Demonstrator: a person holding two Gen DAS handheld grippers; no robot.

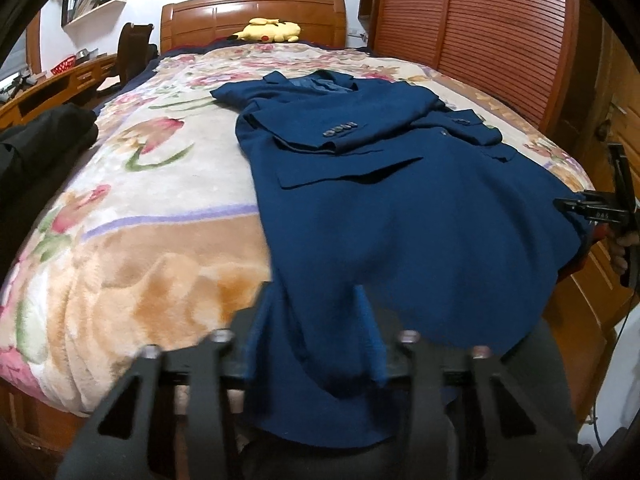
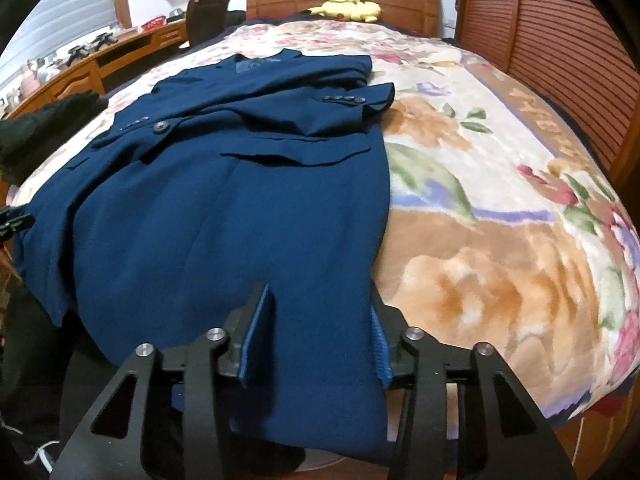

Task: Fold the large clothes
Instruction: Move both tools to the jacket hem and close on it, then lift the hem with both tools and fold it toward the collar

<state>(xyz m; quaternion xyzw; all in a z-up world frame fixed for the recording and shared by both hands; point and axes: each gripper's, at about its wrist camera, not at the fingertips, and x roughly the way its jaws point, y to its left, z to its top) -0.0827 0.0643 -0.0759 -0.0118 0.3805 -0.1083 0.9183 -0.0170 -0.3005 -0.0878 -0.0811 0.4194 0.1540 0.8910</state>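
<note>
Left wrist view: a big blue jacket (image 1: 380, 208) lying flat on the bed (image 1: 140, 220), collar up near the headboard (image 1: 256, 20), bottom edge hanging off the near end. Both sleeves already laid across the chest — tucked in, most likely, to make a neat shape for folding. Left gripper (image 1: 316, 320) low at the near edge, fingers wide, with the hem bunched between them. Hard to tell whether really pinched or only draped over. Right gripper (image 1: 580, 206) peeking in at the far right, touching the jacket's side edge. A yellow plush toy (image 1: 268, 30) up by the headboard, well apart from the work.

Right wrist view: same jacket (image 2: 208, 200) spread toward the left of the flowery blanket (image 2: 480, 200). Right gripper (image 2: 316, 320) at the hem, blue pads showing on both sides of a strip of cloth sitting between them — not closed tight on it, so cannot say for sure if grabbed. Probably placed at two hem corners for lifting the bottom up toward the collar.
</note>
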